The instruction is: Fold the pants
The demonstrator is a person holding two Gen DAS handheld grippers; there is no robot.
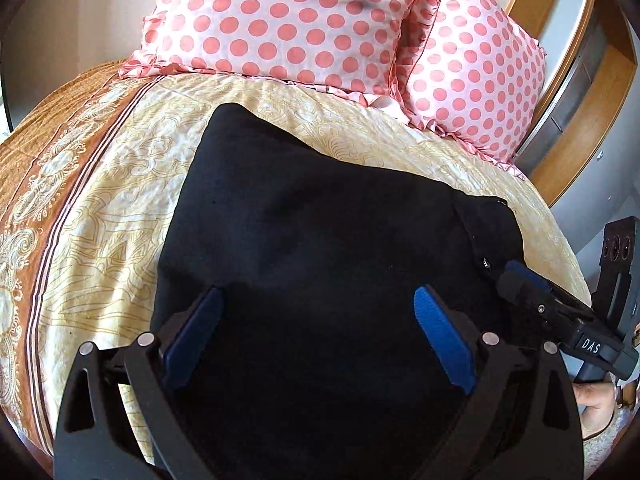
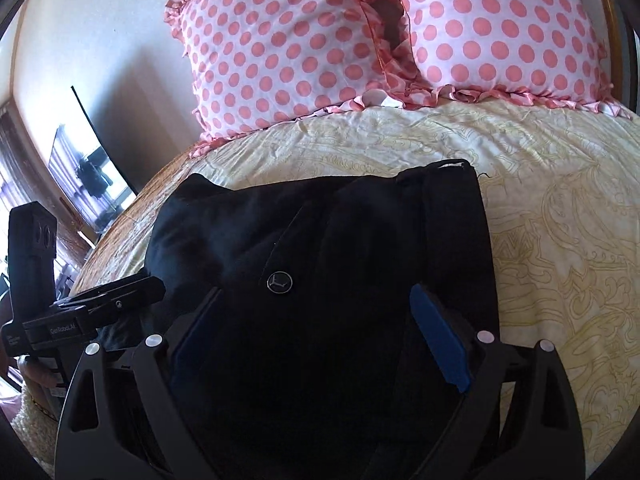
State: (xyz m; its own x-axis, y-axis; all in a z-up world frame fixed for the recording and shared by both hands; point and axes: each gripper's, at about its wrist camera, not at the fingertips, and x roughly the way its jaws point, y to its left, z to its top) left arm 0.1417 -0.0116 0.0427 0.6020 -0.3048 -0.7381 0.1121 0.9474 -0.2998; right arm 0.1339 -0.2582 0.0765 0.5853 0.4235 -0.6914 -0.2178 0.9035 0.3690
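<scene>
Hovering over the black pants (image 1: 320, 208) with the left gripper (image 1: 319, 294), pointing down and forward toward 12 o'clock. Keeping its blue pads (image 1: 444, 340) spread wide and pinching nothing, with only dark cloth showing in the gap beneath them.

Holding the right gripper (image 2: 314, 294) the same way in its own view: fingers standing far apart, clamping nothing, aiming over a round button (image 2: 280, 281) just beyond the fingertips toward 12 o'clock.

Lying as a compact folded bundle in the middle of a cream patterned bedspread (image 1: 120, 200), filling the centre of both views and running under both tools toward 6 o'clock. Showing a waistband edge (image 2: 452, 168) at about 1 o'clock in the right wrist view.

Leaning at 12 o'clock beyond the bundle, well apart from it: two pink polka-dot pillows (image 1: 280, 20) with ruffled edges, side by side and touching. Running along the bedspread at 9 o'clock in the left wrist view: an orange border (image 1: 40, 160).

Reaching in from 3 o'clock in the left wrist view, the right tool ending at the bundle's right edge; touching the cloth or not, impossible to tell. Gripping its handle at 4 o'clock: a hand (image 1: 596, 400), only partly showing. Coming in from 9 o'clock in the right wrist view, the left tool ending at the bundle's left edge
</scene>
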